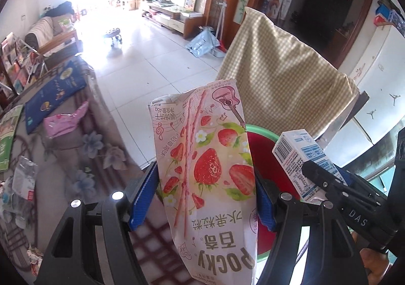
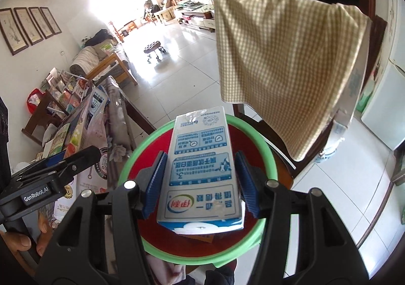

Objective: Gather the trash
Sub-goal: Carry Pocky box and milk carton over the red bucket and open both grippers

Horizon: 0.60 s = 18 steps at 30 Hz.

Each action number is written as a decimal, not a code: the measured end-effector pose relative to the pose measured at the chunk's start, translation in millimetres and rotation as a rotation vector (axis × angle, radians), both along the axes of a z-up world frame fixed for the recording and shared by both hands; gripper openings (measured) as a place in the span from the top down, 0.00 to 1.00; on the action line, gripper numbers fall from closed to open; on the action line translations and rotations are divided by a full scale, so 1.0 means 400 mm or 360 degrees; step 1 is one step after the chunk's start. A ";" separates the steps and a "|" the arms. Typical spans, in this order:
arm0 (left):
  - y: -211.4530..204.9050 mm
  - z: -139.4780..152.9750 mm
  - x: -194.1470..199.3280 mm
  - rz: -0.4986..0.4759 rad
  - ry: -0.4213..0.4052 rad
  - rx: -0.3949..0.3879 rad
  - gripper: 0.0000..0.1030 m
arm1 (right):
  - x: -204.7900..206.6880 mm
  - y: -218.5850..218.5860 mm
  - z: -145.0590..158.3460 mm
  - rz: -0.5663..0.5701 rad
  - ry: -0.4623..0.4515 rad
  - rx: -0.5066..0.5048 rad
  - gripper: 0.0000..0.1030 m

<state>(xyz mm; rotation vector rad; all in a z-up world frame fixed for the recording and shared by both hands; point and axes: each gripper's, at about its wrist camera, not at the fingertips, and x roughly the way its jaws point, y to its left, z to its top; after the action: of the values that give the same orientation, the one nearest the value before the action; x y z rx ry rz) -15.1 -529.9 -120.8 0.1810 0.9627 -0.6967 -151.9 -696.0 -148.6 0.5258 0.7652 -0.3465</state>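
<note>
Trash is being carried to the bin (image 2: pixel 263 148): the left gripper (image 1: pixel 206 193) is clamping a Pocky box (image 1: pixel 205 158), the right gripper (image 2: pixel 200 183) a milk carton (image 2: pixel 202 171) above its red mouth. Wrappers (image 1: pixel 63 121) are lying at nine o'clock, awaiting collection.

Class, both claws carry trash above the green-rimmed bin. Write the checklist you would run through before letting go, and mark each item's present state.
1. Left claw grips the Pocky box: ok.
2. Right claw grips the milk carton: ok.
3. Carton is over the bin: ok.
4. Pocky box is fully over the bin opening: cannot tell.
5. Checked cloth hangs clear of the bin opening: ok.
6. Trash left on the table: not ok.
</note>
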 end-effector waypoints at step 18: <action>0.018 0.010 -0.001 -0.0052 0.0008 -0.0049 0.19 | -0.005 0.002 0.007 -0.0092 0.0012 0.0027 0.33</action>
<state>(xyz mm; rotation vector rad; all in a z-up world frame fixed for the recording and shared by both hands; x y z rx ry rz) -15.4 -522.8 -116.9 0.1681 0.9550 -0.7419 -154.0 -695.3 -145.8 0.5638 0.7618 -0.3957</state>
